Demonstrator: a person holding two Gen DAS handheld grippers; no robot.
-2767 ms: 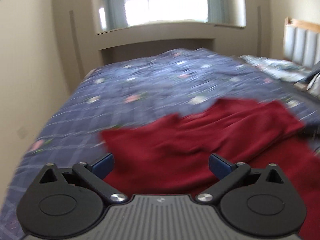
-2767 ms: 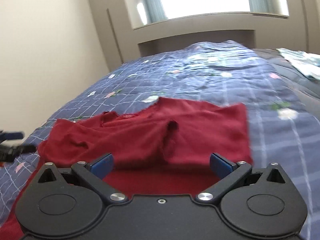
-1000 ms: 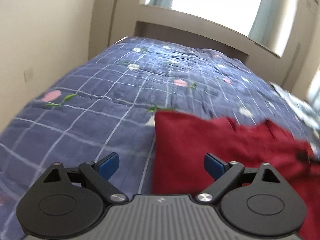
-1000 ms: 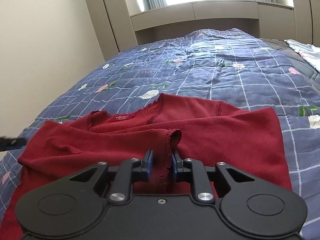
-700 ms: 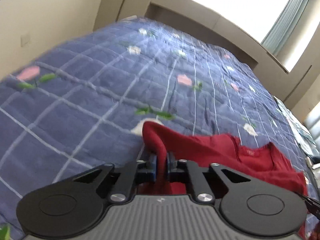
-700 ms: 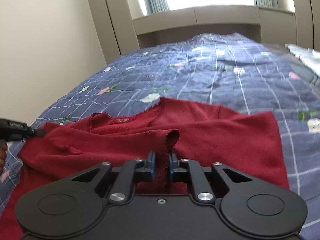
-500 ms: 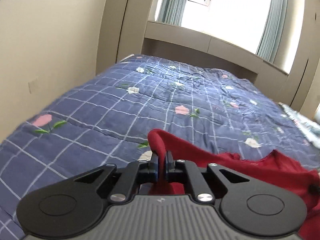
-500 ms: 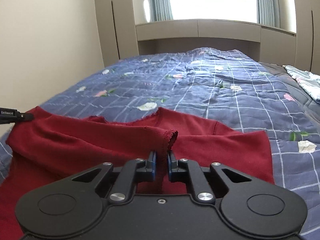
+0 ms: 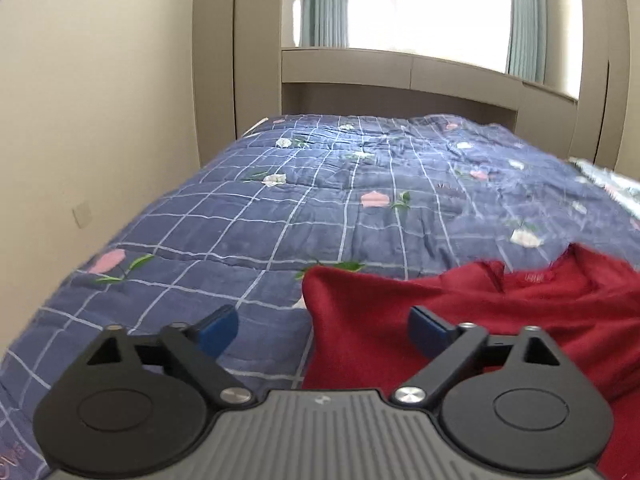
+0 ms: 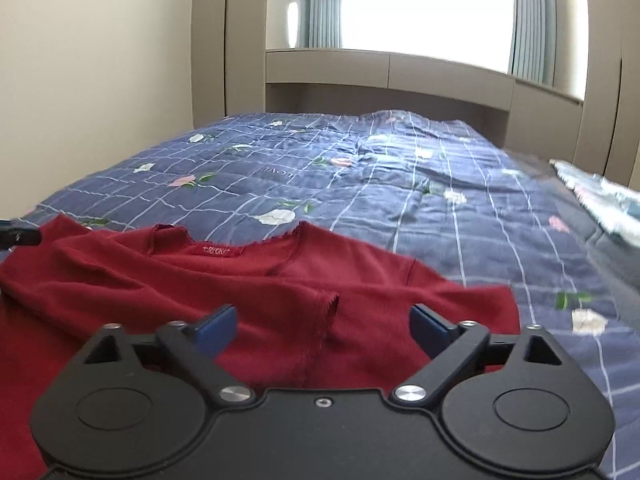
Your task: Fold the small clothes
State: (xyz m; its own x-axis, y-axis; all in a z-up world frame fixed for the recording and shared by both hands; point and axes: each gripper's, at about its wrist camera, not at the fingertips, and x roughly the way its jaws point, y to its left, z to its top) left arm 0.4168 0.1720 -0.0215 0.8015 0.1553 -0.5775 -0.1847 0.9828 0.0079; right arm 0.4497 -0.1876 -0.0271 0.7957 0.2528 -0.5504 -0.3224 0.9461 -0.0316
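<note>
A dark red long-sleeved top (image 10: 256, 280) lies on the blue checked quilt (image 10: 400, 184), neck opening and label toward the far side, with a sleeve folded across its front. My right gripper (image 10: 322, 326) is open just above the sleeve cuff (image 10: 320, 320). In the left wrist view the top (image 9: 480, 320) fills the lower right; my left gripper (image 9: 322, 326) is open over its left corner, holding nothing. The left gripper's tip (image 10: 20, 236) shows at the far left of the right wrist view.
The quilt (image 9: 320, 200) runs to a beige built-in cabinet and window ledge (image 9: 400, 76) at the far end. A beige wall (image 9: 100, 120) borders the bed's left side. A light patterned cloth (image 10: 600, 204) lies at the right edge.
Both grippers were shut on the red top half a second ago, left on its corner, right on the sleeve cuff. Both have opened and let go; the cloth has dropped onto the bed.
</note>
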